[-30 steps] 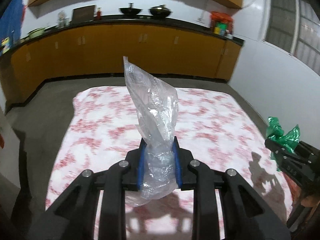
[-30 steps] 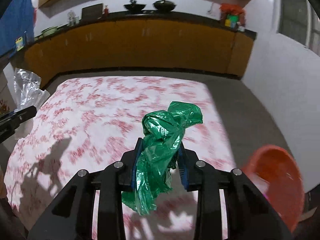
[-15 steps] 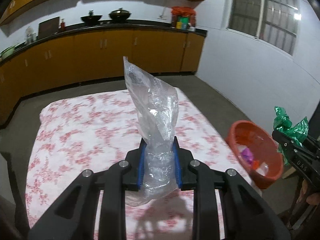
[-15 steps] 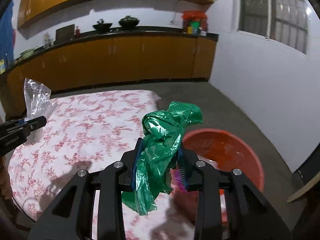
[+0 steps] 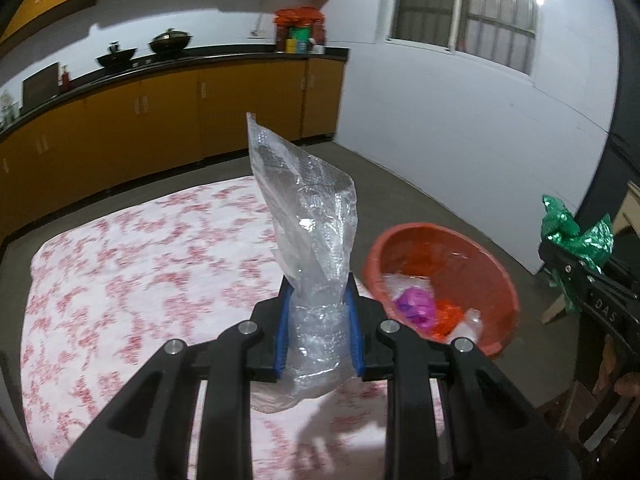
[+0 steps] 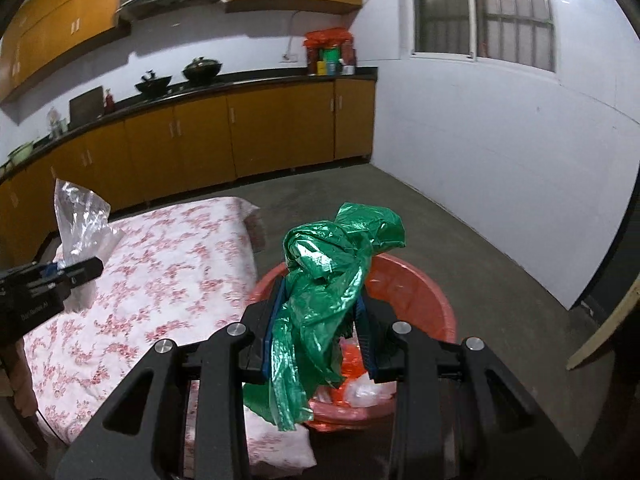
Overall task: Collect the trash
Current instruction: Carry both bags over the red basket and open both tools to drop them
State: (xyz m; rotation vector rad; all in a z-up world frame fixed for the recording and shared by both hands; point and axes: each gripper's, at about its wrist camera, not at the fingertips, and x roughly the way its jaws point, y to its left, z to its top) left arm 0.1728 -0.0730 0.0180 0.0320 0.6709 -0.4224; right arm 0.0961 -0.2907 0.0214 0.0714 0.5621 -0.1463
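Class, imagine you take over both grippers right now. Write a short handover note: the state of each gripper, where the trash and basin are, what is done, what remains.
Left gripper: shut on a clear plastic bag, above the flowered cloth.
Right gripper: shut on a green plastic bag, in front of the red basin.
The basin sits on the floor beside the cloth.
Done: both bags picked up; some trash lies in the basin.
Left: drop both bags into the basin.

Two dark lidded woks (image 6: 178,74) sit on the black-topped counter (image 6: 240,80) above orange-brown wooden cabinets (image 6: 200,140) at eleven o'clock. A barred window (image 6: 484,12) fills the white wall at one o'clock, and bare grey concrete floor (image 6: 460,248) lies below it.
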